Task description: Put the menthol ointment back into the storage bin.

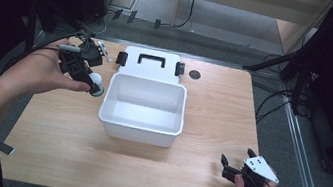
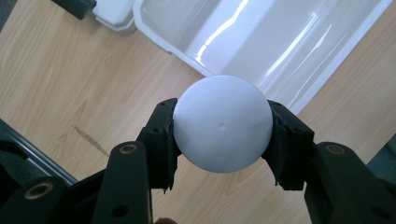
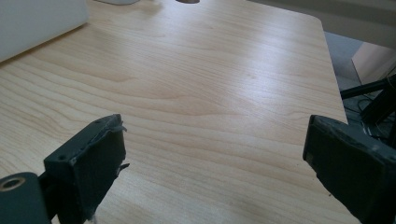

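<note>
2 black jaws of my left gripper (image 2: 223,140) clench a white ball (image 2: 223,123), pressing its left and right flanks. In the high view that gripper (image 1: 95,87) sits at the end of my outstretched left forearm, held just beside the left wall of the white bin (image 1: 140,129), above the worktop (image 1: 61,137). I see the ball as smooth, matte and round, with 1 tiny dimple near its middle. The bin is glossy plastic, rectangular and open-topped; its lid (image 1: 150,63) lies behind it. My right gripper (image 1: 236,164) rests low near the worktop's front right corner, jaws released wide over pale wood grain.
</note>
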A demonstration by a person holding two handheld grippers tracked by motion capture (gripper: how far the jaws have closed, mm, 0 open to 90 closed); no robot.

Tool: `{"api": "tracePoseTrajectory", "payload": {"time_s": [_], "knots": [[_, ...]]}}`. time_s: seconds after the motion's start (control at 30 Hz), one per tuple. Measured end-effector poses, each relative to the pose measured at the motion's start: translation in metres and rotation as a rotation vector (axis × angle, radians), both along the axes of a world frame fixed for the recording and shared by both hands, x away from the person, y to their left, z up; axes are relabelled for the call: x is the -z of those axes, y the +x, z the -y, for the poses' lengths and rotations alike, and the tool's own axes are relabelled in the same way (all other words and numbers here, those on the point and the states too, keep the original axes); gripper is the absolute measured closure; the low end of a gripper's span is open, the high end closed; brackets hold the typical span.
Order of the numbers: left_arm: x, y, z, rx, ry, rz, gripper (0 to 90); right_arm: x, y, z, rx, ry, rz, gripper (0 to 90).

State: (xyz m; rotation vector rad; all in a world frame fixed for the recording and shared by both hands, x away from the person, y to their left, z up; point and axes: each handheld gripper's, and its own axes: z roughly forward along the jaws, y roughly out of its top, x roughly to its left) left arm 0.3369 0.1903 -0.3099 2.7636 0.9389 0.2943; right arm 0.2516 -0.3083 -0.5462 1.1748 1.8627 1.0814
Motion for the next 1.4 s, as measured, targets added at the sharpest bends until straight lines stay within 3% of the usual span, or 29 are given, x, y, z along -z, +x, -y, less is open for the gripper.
{"api": "tracePoseTrajectory", "payload": {"time_s": [0.3, 0.73, 1.4], "knots": [[0.007, 0.001, 0.019, 0.040, -0.006, 0.003, 51.3, 0.000, 0.000, 0.000, -0.001, -0.001, 0.000, 6.0], [0.031, 0.006, 0.044, 0.087, 0.007, -0.017, 51.2, 0.000, 0.000, 0.000, -0.002, 0.002, -0.002, 6.0], [0.075, 0.017, 0.053, 0.104, 0.045, -0.068, 51.2, 0.000, 0.001, 0.000, -0.005, 0.002, -0.001, 6.0]]}}
